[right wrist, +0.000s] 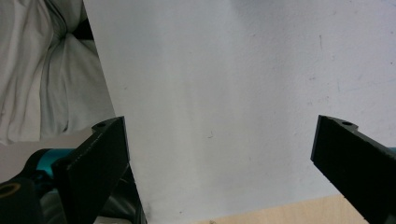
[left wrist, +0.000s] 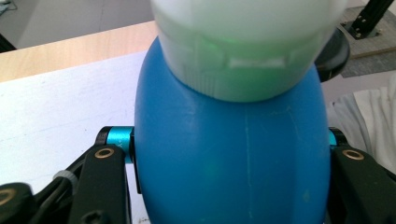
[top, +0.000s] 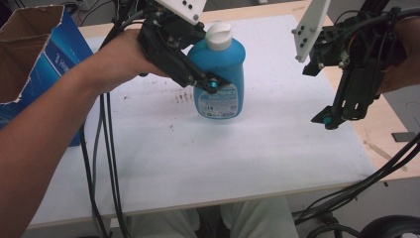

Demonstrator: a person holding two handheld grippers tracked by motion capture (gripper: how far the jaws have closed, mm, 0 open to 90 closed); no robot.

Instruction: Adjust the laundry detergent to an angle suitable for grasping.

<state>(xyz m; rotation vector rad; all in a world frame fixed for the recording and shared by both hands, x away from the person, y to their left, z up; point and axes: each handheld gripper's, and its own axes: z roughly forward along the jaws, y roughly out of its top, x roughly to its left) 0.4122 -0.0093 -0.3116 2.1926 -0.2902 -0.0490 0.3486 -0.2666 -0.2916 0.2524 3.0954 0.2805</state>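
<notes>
A blue plastic bottle [top: 220, 74] with a white cap [top: 218, 35] and a printed label low on its front stands upright on the white board [top: 277, 144], or just above it; I cannot tell whether its base touches. My left gripper [top: 210, 82] comes in from the left and is shut on the bottle's body [left wrist: 229, 168], one black jaw on each side. My right gripper [top: 341, 115] hangs over the board's right edge, pointing down. Its jaws are open, with bare white board [right wrist: 219, 102] between them.
An open blue cardboard box [top: 34, 59] stands at the left edge of the board. Black cables [top: 106, 163] trail from the left gripper over the front edge. Bare wooden tabletop [top: 381, 134] lies to the right of the board. The person's light trousers [top: 247, 220] are below the front edge.
</notes>
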